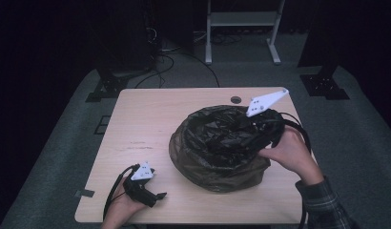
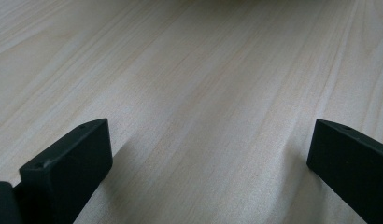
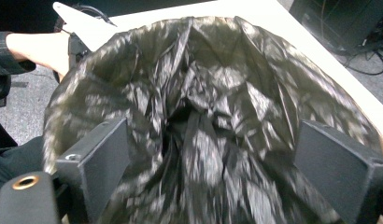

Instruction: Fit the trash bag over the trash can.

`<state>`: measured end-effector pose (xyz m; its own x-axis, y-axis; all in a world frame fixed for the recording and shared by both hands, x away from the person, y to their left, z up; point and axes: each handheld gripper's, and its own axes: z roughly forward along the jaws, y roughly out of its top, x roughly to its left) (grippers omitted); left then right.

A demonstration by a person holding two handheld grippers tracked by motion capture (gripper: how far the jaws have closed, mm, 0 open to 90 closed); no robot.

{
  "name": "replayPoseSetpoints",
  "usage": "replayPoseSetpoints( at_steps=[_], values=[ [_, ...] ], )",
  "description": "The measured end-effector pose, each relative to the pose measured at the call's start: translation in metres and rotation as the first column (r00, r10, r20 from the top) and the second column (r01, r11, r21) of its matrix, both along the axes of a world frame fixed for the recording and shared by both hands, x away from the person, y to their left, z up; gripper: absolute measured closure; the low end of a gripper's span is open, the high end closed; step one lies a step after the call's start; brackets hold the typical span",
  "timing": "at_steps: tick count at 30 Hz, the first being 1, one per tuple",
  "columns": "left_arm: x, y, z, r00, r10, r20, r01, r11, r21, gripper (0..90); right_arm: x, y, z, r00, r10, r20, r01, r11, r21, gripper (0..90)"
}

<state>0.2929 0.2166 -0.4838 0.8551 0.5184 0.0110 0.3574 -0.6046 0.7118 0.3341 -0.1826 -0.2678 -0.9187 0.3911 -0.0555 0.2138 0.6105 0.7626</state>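
While our left gripper (image 1: 158,195) rests spread on the pale wooden table (image 1: 150,124), our right gripper (image 3: 213,177), jaws apart, hovers inside the crinkled black plastic bin liner (image 1: 217,143), so next we should pinch its rim.

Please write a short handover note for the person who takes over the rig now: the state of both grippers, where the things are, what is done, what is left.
Left gripper: open, low over the bare table near the front left corner, holding nothing.
Right gripper: open, jaws spread above the mouth of the black bag.
The bag sits right of the table's centre, its mouth open.
Done: nothing gripped.
Left: probably grip the bag's rim with the right gripper; bring the left one over to help.
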Motion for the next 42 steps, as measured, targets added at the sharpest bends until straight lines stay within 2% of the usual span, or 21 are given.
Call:
replayPoseSetpoints(
  at_steps=[10,18,27,32,38,42],
  values=[
    [0.0,0.0,0.0,1.0,0.0,0.0,0.0,1.0,0.0,0.0,-0.022,-0.047,-0.013,0.9975,-0.07,0.008,0.07,0.996,0.053,10.0],
    [0.0,0.0,0.0,1.0,0.0,0.0,0.0,1.0,0.0,0.0,-0.034,-0.074,-0.037,0.9935,-0.114,0.011,0.112,0.988,0.111,10.0],
    [0.0,0.0,0.0,1.0,0.0,-0.001,0.0,1.0,0.0,0.0,-0.046,-0.086,-0.068,0.9893,-0.146,0.003,0.144,0.979,0.144,10.0],
    [0.0,0.0,0.0,1.0,0.002,-0.001,-0.002,1.0,-0.003,0.0,-0.052,-0.091,-0.09,0.9862,-0.164,-0.023,0.166,0.974,0.155,10.0],
    [0.0,0.0,0.0,1.0,0.0,0.0,0.0,1.0,-0.001,0.0,-0.058,-0.092,-0.112,0.9836,-0.172,-0.053,0.178,0.973,0.148,10.0],
    [0.0,0.0,0.0,1.0,0.001,0.0,-0.001,1.0,-0.002,0.0,-0.062,-0.092,-0.124,0.9814,-0.185,-0.049,0.19,0.973,0.134,10.0]
  ],
)
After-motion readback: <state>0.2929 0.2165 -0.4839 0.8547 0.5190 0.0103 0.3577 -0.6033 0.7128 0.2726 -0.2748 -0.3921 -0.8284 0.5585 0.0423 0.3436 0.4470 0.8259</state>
